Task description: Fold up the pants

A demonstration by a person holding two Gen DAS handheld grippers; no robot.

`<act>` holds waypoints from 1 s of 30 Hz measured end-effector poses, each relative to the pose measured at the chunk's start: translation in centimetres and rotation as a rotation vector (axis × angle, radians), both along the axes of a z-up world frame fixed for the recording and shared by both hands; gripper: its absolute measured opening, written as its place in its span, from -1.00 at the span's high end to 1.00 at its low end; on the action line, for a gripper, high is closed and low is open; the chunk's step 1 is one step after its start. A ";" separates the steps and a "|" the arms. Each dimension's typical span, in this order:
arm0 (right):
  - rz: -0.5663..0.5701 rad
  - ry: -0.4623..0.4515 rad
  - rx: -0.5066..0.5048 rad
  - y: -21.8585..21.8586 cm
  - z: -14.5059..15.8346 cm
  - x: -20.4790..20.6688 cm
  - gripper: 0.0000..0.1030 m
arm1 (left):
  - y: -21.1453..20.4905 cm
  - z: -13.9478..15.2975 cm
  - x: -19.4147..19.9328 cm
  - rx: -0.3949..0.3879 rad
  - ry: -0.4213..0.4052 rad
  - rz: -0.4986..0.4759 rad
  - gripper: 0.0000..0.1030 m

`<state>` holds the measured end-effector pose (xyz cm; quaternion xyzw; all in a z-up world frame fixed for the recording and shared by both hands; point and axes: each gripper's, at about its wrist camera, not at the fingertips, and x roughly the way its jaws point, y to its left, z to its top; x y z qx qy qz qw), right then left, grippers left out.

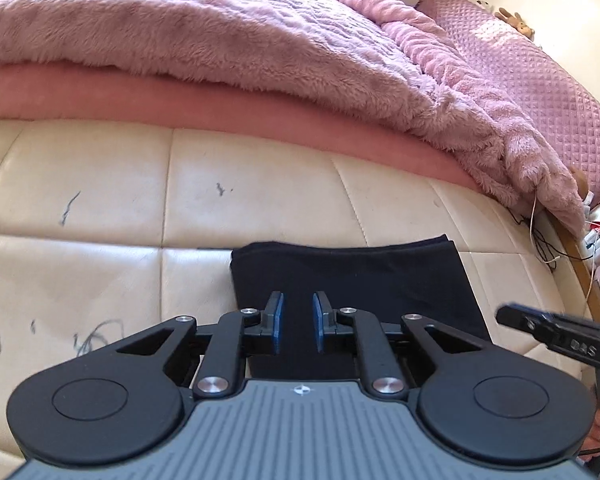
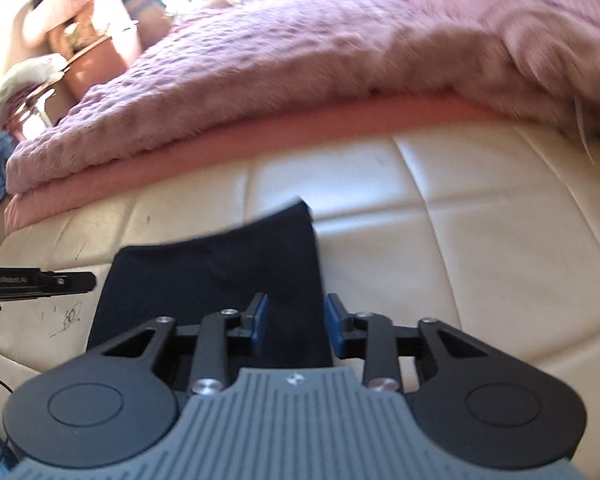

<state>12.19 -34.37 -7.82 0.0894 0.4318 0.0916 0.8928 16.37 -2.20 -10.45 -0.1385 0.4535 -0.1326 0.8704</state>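
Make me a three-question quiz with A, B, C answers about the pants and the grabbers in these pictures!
1. Where do the pants lie?
A. on the cream cushion
B. on the pink blanket
C. on the floor

2. What colour are the pants?
A. red
B. dark navy
C. white

3. What is the left gripper doing?
A. pinching the blanket
B. holding a toy
C. open, gripping nothing

Answers: 1 A, the pants rest flat on the cushion panels. 2 B, the cloth looks almost black. 3 C, a gap shows between its blue pads.
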 end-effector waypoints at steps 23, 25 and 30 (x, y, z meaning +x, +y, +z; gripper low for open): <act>0.009 0.066 -0.080 1.9 -4.7 6.4 0.85 | 0.4 -2.1 1.8 0.062 0.013 -0.001 0.88; 0.012 0.028 -0.085 2.1 -3.7 5.3 0.77 | 0.4 -1.0 0.7 0.043 -0.010 -0.024 0.88; 0.030 -0.006 -0.111 2.7 -1.9 1.4 0.76 | 0.4 0.0 -2.5 -0.021 0.018 -0.060 0.88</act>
